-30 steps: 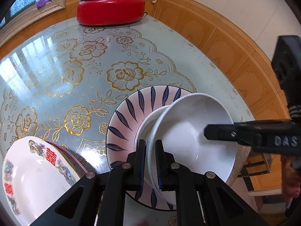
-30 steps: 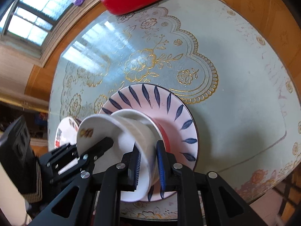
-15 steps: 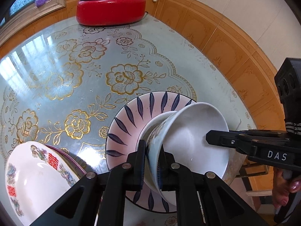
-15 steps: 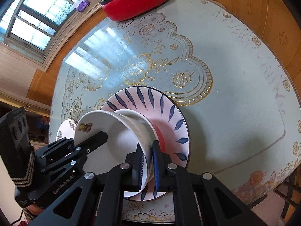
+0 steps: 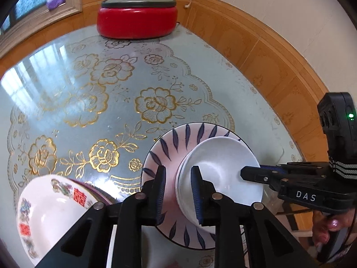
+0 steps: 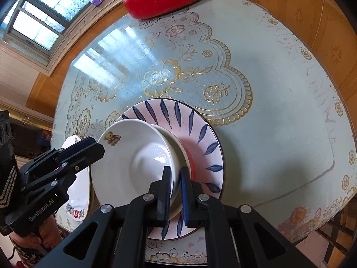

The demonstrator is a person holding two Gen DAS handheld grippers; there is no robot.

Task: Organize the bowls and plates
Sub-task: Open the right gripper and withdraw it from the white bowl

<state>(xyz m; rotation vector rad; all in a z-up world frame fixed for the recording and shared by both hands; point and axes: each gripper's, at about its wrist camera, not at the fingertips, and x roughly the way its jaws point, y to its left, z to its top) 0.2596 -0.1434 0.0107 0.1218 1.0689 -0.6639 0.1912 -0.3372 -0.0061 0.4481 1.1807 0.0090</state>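
The left claw (image 5: 178, 184) stands with its jaws spread apart, straddling the near rim of the white bowl (image 5: 225, 174) without pressing on it; a plain gap shows on both sides of the rim. The right claw (image 6: 176, 189) is drawn in narrow around the opposite rim of the same white bowl (image 6: 133, 165), its blue-padded fingers (image 6: 184, 192) very close on either side, though it cannot be told whether they actually pinch the rim. That bowl, marked with a small bear on its inner wall, sits nested on a second pale bowl (image 6: 176, 149) beneath it, and both rest inside the pink plate (image 5: 169, 154) with dark blue leaf strokes, which lies flat on the worktop (image 5: 89, 93). Taking the pink plate (image 6: 200, 134) as the landmark, a white bowl with red characters (image 5: 51, 212) lies just beside it on the left claw's side, stacked over a dark-rimmed dish, only partly in view. Beyond the pink plate stretches the pale blue cloth with gold roses under glass. At the far edge of the worktop, well apart from the plate, stands a red cooker (image 5: 137, 21) with a grey lid and red knob, against wood wall panelling. A window (image 6: 44, 15) lies beyond the cooker to one side.
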